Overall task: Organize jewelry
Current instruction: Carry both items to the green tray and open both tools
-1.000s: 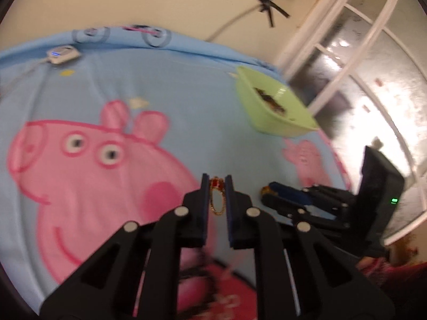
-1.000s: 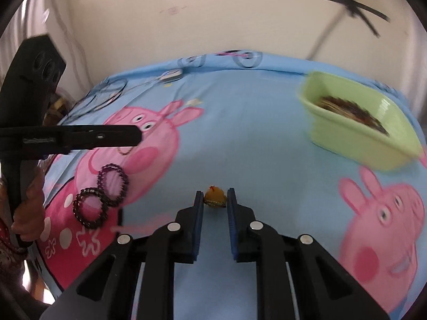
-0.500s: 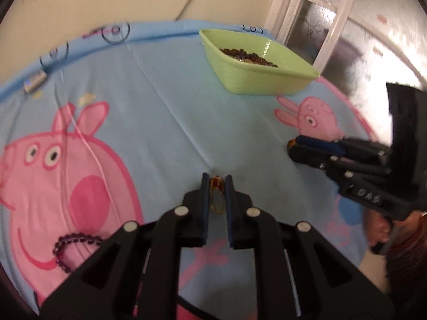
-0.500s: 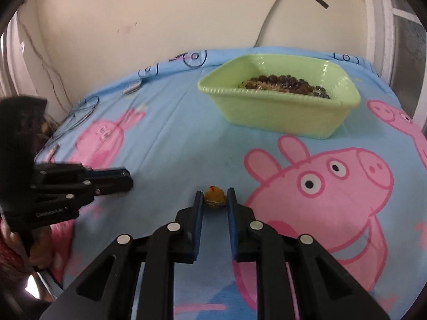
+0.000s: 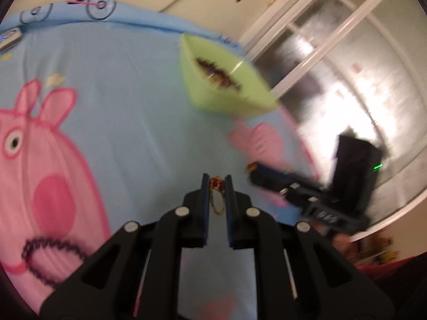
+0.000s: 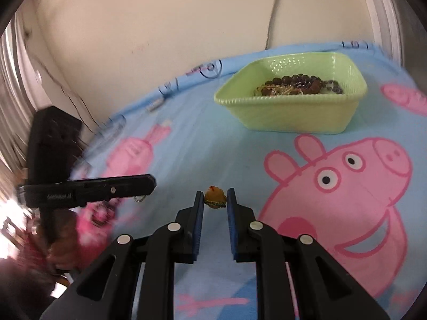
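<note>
My left gripper (image 5: 216,180) is shut on a gold ring with a red stone (image 5: 216,196), held above the blue Peppa Pig cloth (image 5: 120,106). My right gripper (image 6: 215,194) is shut on a small orange-gold ring (image 6: 215,198). A light green basket (image 6: 291,112) with several dark bead bracelets and gold pieces stands ahead of the right gripper, far right on the cloth; it also shows in the left wrist view (image 5: 224,85). The left gripper also shows side-on at the left of the right wrist view (image 6: 144,184), and the right gripper at the right of the left wrist view (image 5: 253,173).
A dark bead bracelet (image 5: 50,253) lies on the pink pig print at lower left. A small white device (image 5: 10,37) lies at the cloth's far left edge. A glass door (image 5: 333,61) stands to the right, a wall with a taped cable (image 6: 275,8) behind.
Both grippers kept their rings and swung. The left view turned so the basket shifted right and tilted; the right gripper came closer to the basket, which now sits higher and nearer.
</note>
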The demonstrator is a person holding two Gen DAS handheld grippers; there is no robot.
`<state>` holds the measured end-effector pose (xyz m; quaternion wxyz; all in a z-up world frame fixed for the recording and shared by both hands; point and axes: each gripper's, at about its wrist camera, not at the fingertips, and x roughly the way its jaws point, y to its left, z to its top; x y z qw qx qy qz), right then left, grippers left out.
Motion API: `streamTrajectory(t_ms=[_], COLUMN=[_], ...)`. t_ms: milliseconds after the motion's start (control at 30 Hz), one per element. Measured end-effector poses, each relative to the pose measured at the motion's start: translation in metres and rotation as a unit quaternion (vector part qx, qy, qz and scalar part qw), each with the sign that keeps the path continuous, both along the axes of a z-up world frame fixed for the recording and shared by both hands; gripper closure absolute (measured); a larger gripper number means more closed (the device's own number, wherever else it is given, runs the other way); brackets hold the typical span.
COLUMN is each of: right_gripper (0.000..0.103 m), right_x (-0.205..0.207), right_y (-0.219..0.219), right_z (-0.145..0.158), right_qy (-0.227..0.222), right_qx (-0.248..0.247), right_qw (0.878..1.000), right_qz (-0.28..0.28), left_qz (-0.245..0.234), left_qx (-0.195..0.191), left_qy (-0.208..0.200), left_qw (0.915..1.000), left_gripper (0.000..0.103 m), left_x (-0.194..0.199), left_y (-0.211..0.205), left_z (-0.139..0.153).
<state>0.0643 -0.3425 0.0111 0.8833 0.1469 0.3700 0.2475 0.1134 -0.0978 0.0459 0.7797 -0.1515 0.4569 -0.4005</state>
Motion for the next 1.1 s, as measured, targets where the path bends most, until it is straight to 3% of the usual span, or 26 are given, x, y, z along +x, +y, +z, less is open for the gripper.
streamTrajectory(t_ms=[133,233,400,667,733,800,933,1100], right_gripper=[0.103,0.103,0.103,0.103,0.086,0.083,0.083,0.083], right_x=[0.012,0.025,0.046,0.087,0.103,0.11,0.097,0.069], right_y=[-0.017,-0.032,-0.052,-0.062,-0.067,-0.076,-0.086,-0.065], right_z=[0.014,0.03,0.054,0.052,0.051,0.056,0.076,0.078], right_qy=[-0.002,-0.018,-0.048,-0.048,-0.04,-0.044,-0.079,-0.077], right_qx=[0.07,0.097,0.074,0.044,0.045,0.051,0.077,0.099], right_qw=[0.997,0.995,0.995,0.993,0.993,0.989,0.983,0.987], right_qz=[0.008,-0.006,-0.053,-0.097,-0.104,-0.131,-0.143,-0.103], left_qz=[-0.02,-0.03,-0.033,-0.008,0.001,0.008,0.018,0.049], left_qx=[-0.013,-0.007,0.006,0.048,0.054,0.043,0.029,0.029], left_qy=[-0.025,-0.043,-0.061,-0.042,-0.028,-0.025,-0.061,-0.1], left_qw=[0.9994,0.9986,0.9976,0.998,0.9982,0.9987,0.9976,0.9933], left_gripper=[0.093,0.093,0.093,0.09,0.075,0.07,0.069,0.069], left_x=[0.013,0.028,0.056,0.108,0.117,0.119,0.103,0.062], left_y=[-0.016,-0.036,-0.067,-0.104,-0.111,-0.109,-0.089,-0.024], left_z=[0.027,0.044,0.061,0.041,0.038,0.044,0.069,0.091])
